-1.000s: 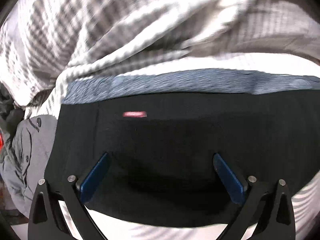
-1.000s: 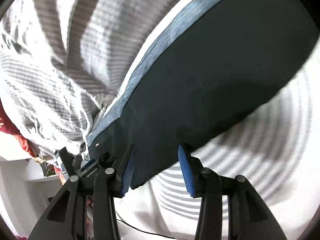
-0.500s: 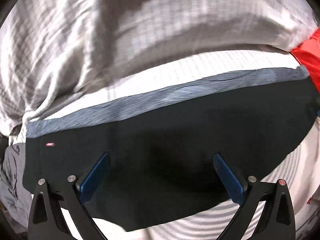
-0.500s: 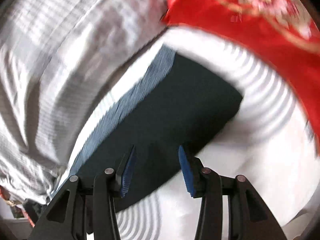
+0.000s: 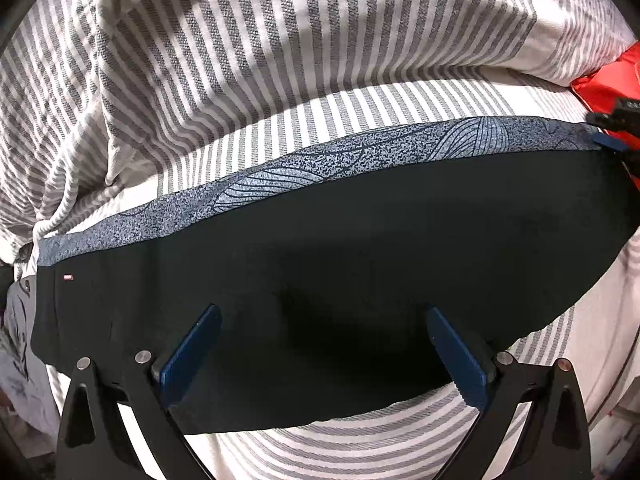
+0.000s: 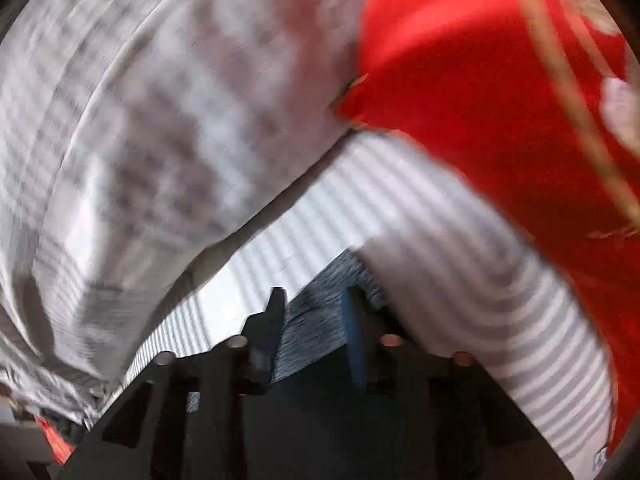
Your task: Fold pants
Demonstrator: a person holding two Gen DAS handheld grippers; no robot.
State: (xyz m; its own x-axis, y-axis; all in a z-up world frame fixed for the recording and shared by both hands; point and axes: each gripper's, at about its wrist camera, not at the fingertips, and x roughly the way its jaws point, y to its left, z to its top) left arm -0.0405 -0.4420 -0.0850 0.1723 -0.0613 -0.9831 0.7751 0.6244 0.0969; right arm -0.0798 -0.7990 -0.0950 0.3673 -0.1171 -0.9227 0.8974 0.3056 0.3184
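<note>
Pants: dark pants (image 5: 360,248) with a blue leaf-patterned side band (image 5: 280,176) lie flat in a long strip across the grey-striped bedsheet (image 5: 320,104).
Surroundings: a rumpled striped duvet (image 5: 200,40) is bunched just beyond the band, and a red embroidered cloth (image 6: 480,80) lies near the far end of the pants.
Left gripper: the left gripper (image 5: 320,356) hangs over the near edge of the pants with its blue pads (image 5: 192,352) spread wide, pinching nothing.
Right gripper: the right gripper (image 6: 316,328) sits at the far end of the pants, and its jaws have just been closing with the patterned band between them; the blur hides whether the pads press the cloth yet.
Handling: I judge the fabric thin, light and limp; it would sag and drag if lifted by one point.
Where to grip: an edge or end corner pinched through all layers looks best, one gripper at each side of an end.
Risk: catching the sheet along with the pants.
</note>
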